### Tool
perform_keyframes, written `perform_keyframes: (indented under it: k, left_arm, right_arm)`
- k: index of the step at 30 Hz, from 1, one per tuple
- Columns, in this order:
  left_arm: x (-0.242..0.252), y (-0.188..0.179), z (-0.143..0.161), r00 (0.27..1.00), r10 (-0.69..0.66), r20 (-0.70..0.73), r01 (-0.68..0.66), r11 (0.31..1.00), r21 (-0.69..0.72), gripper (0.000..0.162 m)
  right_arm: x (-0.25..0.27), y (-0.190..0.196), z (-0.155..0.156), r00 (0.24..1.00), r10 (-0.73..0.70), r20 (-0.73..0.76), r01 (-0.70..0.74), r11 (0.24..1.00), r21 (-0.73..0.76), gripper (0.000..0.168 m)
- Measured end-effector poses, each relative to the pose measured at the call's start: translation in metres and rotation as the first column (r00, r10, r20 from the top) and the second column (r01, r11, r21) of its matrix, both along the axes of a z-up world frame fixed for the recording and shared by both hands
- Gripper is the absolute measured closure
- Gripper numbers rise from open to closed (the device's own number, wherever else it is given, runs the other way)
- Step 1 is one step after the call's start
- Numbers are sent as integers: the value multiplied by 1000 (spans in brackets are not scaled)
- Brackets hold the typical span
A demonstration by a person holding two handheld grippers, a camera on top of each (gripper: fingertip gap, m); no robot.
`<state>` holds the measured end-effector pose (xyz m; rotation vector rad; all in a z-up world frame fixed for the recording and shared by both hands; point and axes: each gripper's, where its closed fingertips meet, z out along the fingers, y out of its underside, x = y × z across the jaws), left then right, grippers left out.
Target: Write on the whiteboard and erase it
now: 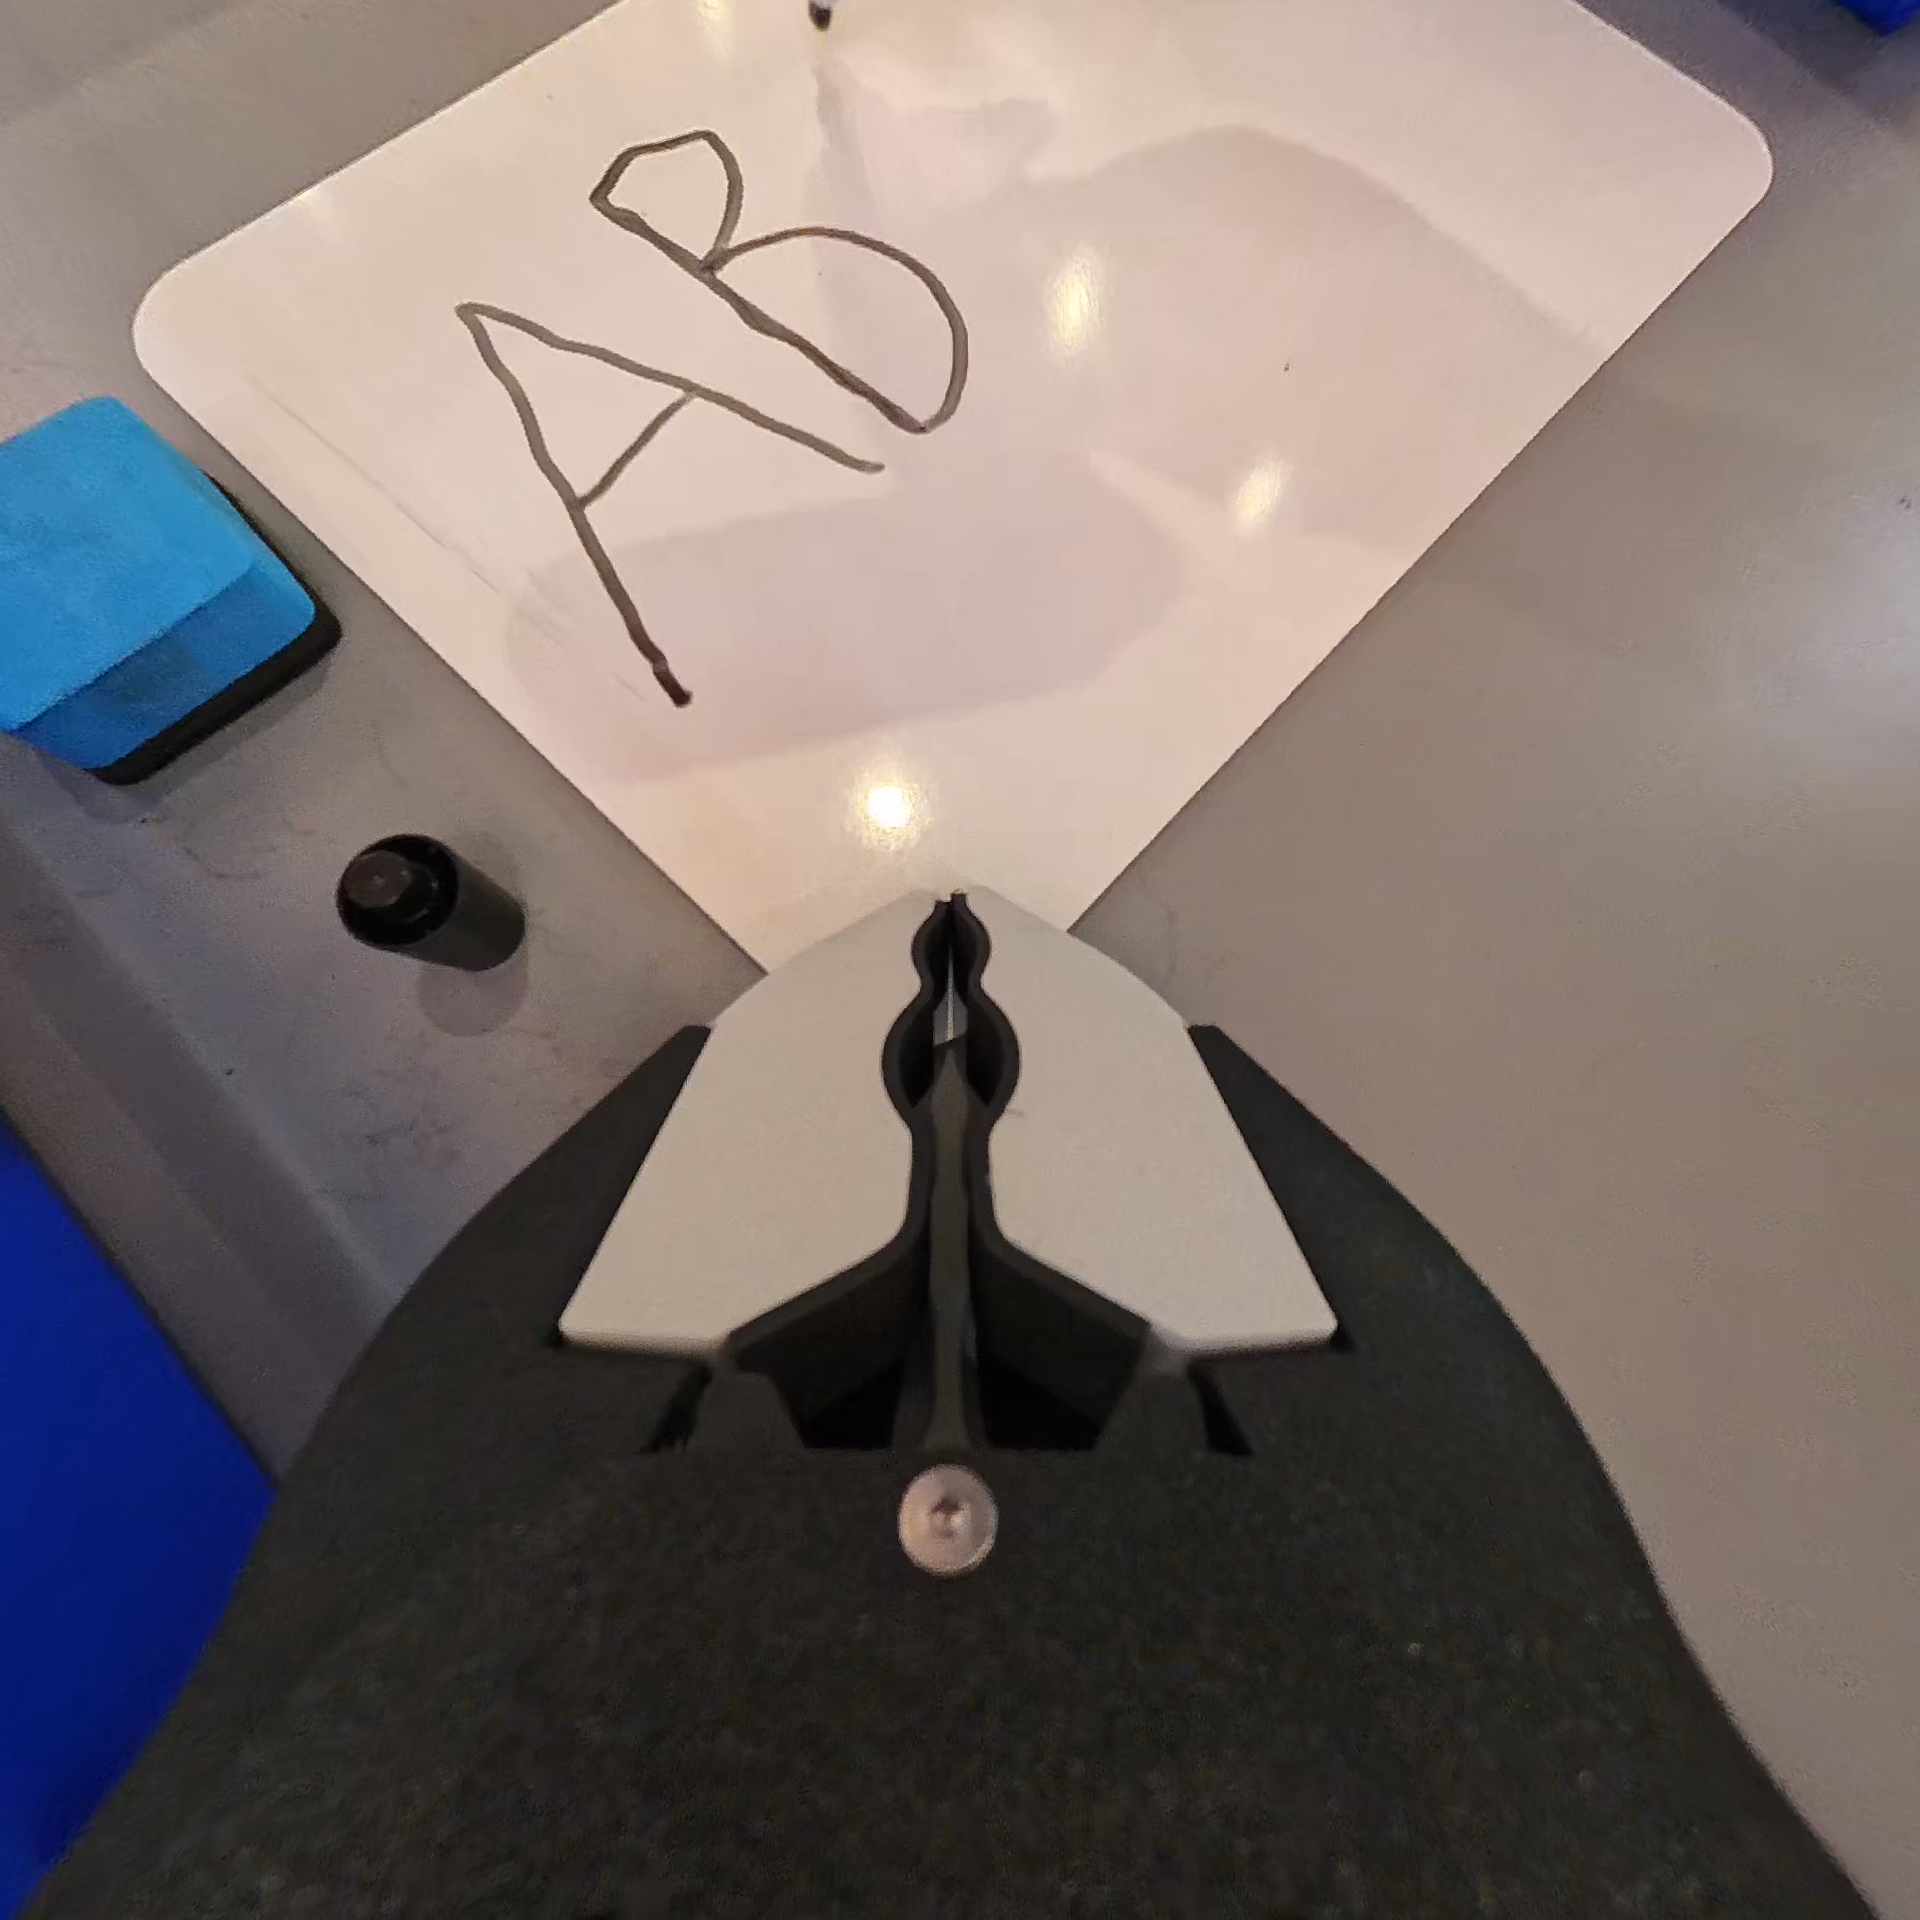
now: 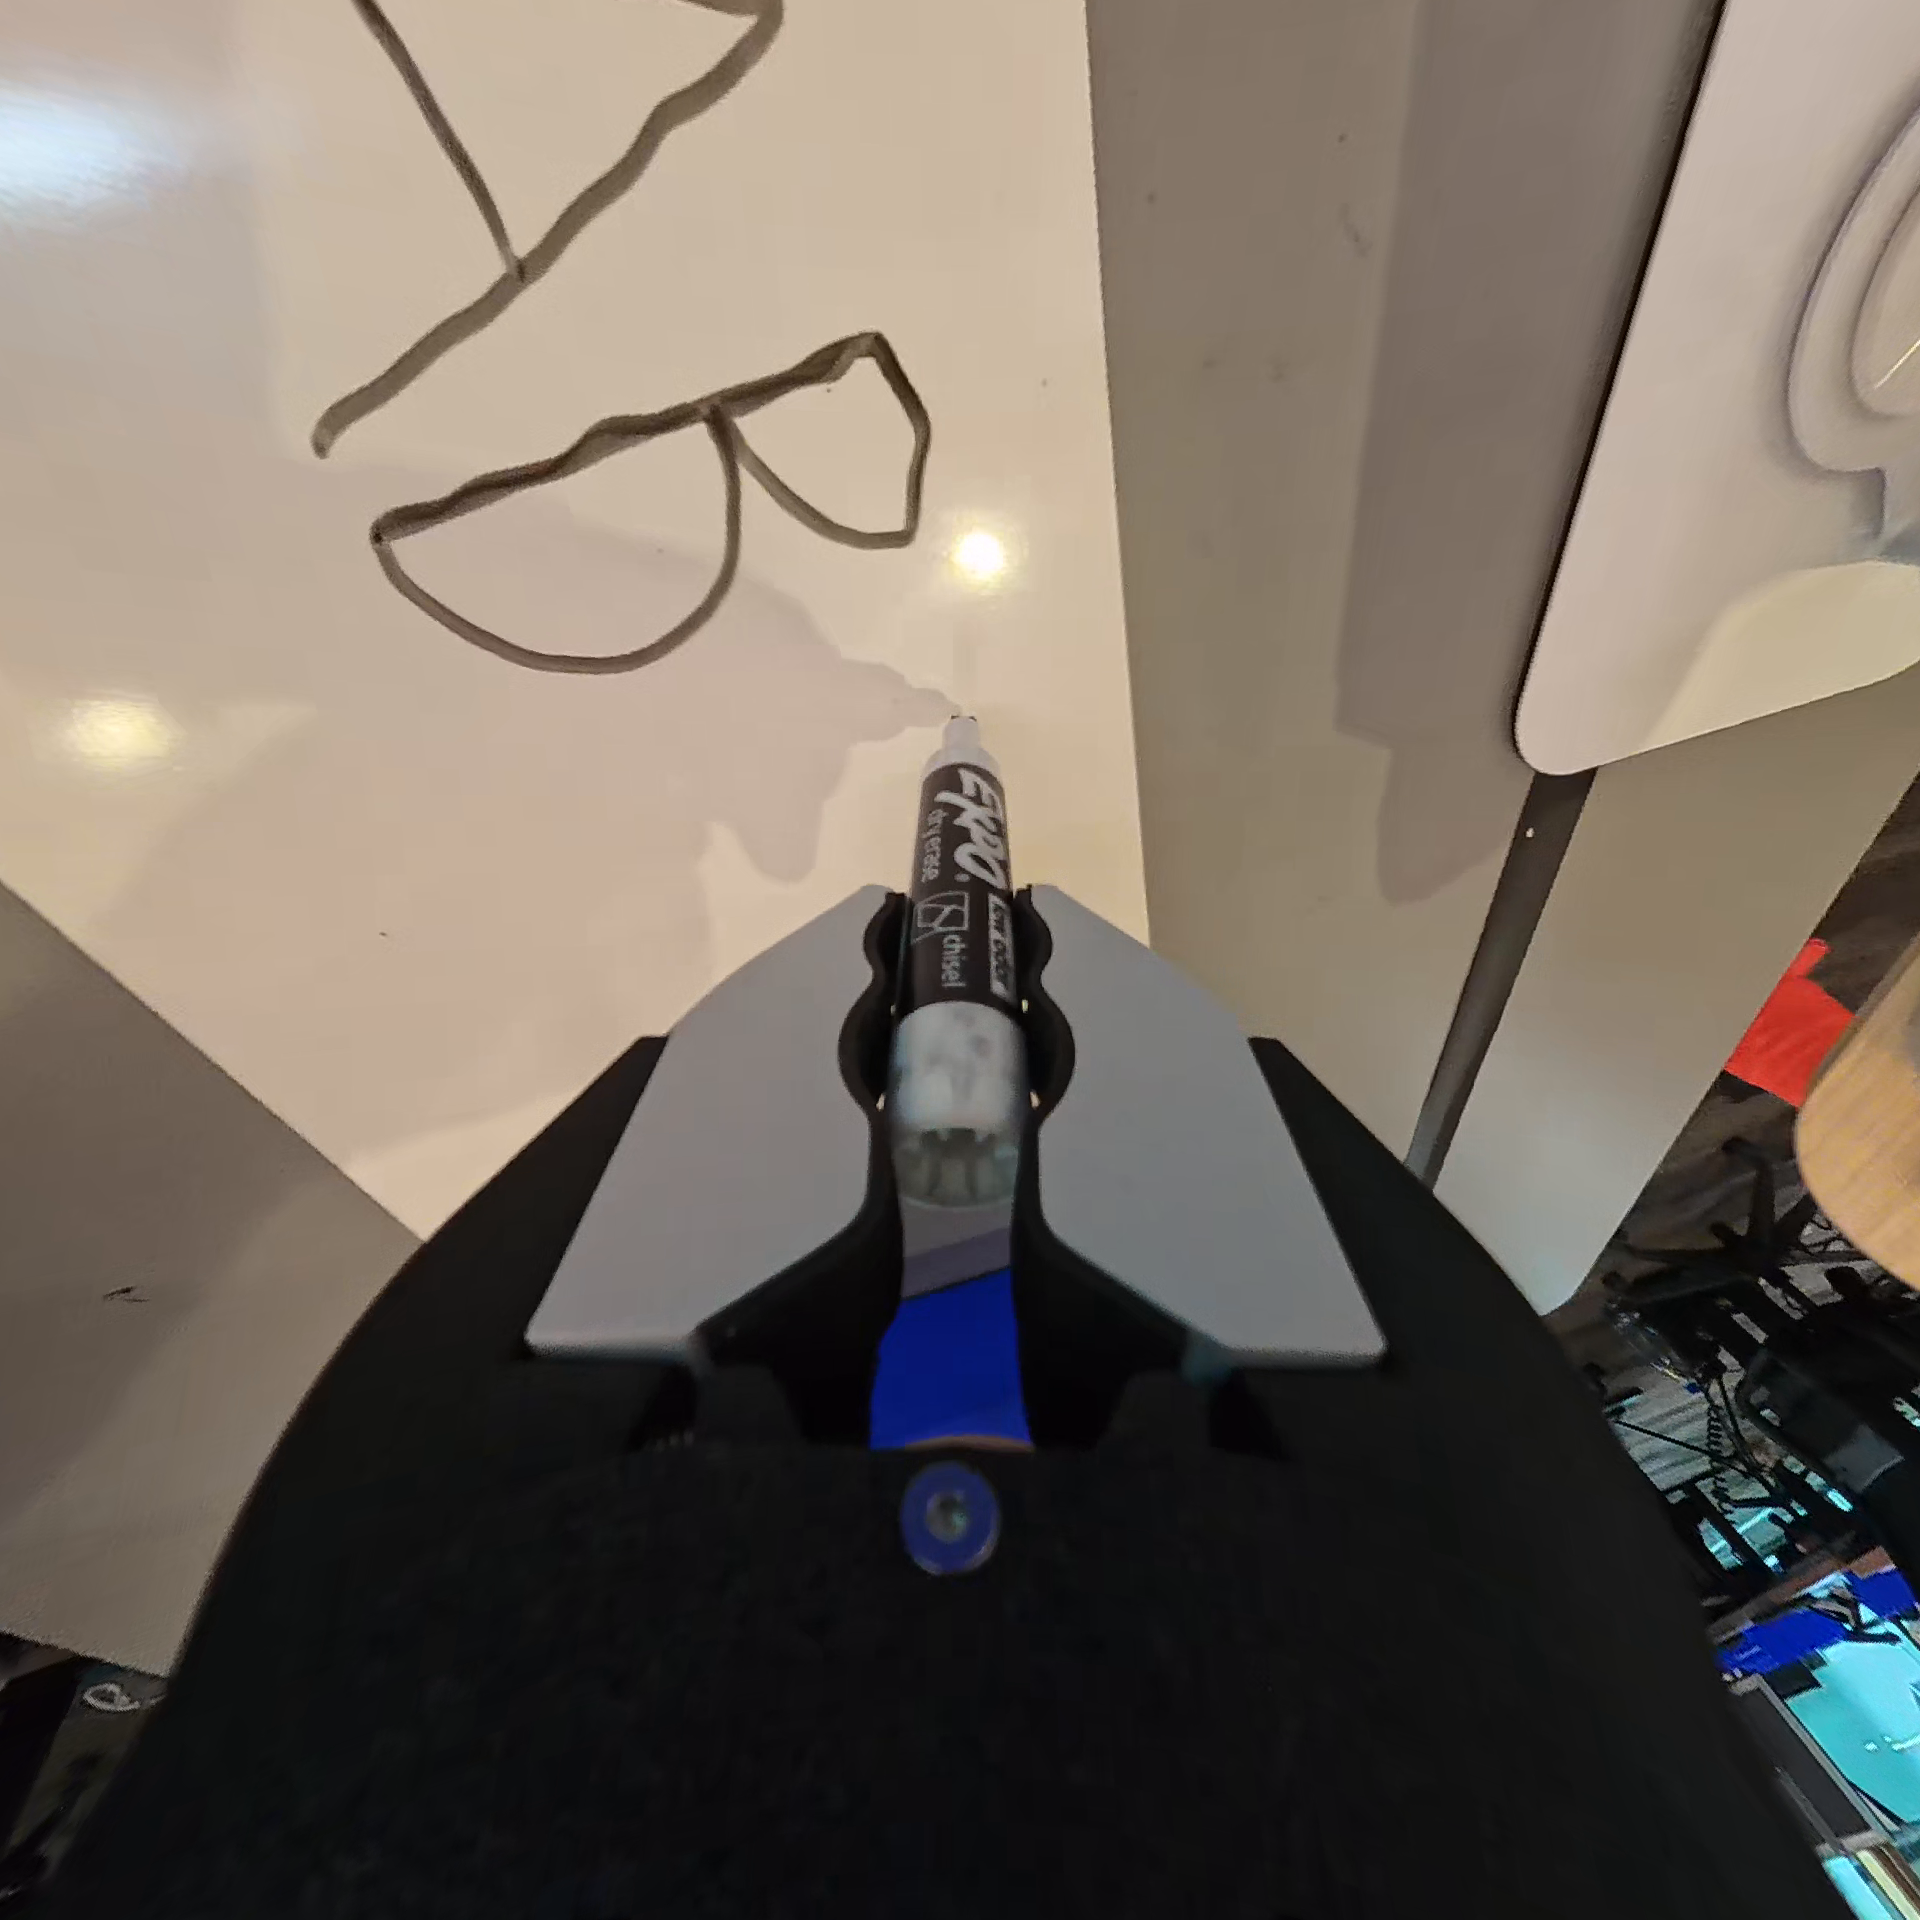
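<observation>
A white whiteboard (image 1: pixel 1195 416) lies flat on the grey table, with two dark hand-drawn letters (image 1: pixel 727 343) on it. My left gripper (image 1: pixel 954 902) is shut and empty, its tips over the board's near corner. My right gripper (image 2: pixel 956 904) is shut on a black dry-erase marker (image 2: pixel 958 831), uncapped. The marker's tip (image 2: pixel 961 724) sits at or just above the whiteboard (image 2: pixel 260 779), near its right edge, below the lower letter (image 2: pixel 623 520). The tip also shows at the top of the left wrist view (image 1: pixel 821 15). A blue eraser (image 1: pixel 135 582) with a black base lies left of the board.
A black marker cap (image 1: pixel 426 902) lies on the table (image 1: pixel 1558 831) below the eraser. A blue object (image 1: pixel 94 1507) sits at the left edge. In the right wrist view a second white board (image 2: pixel 1714 416) lies at the right, with the table's edge and room clutter (image 2: pixel 1766 1403) beyond.
</observation>
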<state>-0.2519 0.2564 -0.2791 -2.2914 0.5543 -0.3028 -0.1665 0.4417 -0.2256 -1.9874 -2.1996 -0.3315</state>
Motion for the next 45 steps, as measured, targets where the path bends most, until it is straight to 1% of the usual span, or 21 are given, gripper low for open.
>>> perform_keyframes:
  k: [8, 17, 21, 30, 41, 45]
  left_arm:
    - [0, 0, 0, 1000, -5, 4, 5, 1000, -2, 162]
    - [-1, 1, 0, 1000, -5, 2, 5, 1000, -1, 162]
    - [-2, 1, 0, 1000, -4, -1, 4, 1000, 1, 162]
    - [-3, 2, 0, 1000, -4, -5, 4, 1000, 3, 162]
    - [-3, 2, 0, 1000, -1, -19, 1, 1000, 10, 162]
    - [-3, 2, 0, 1000, 0, -24, 0, 1000, 13, 162]
  right_arm:
    - [4, 14, -4, 1000, 2, 15, -2, 1000, -7, 149]
    - [-15, 4, -5, 999, 48, 10, -48, 999, -9, 149]
    - [-20, -8, -5, 997, 76, 6, -76, 997, -9, 149]
    - [-13, -37, -4, 994, 109, 27, -109, 994, -6, 149]
    - [7, -76, -4, 991, 127, 34, -127, 992, -6, 149]
    - [19, -83, -4, 992, 120, 39, -120, 993, -3, 149]
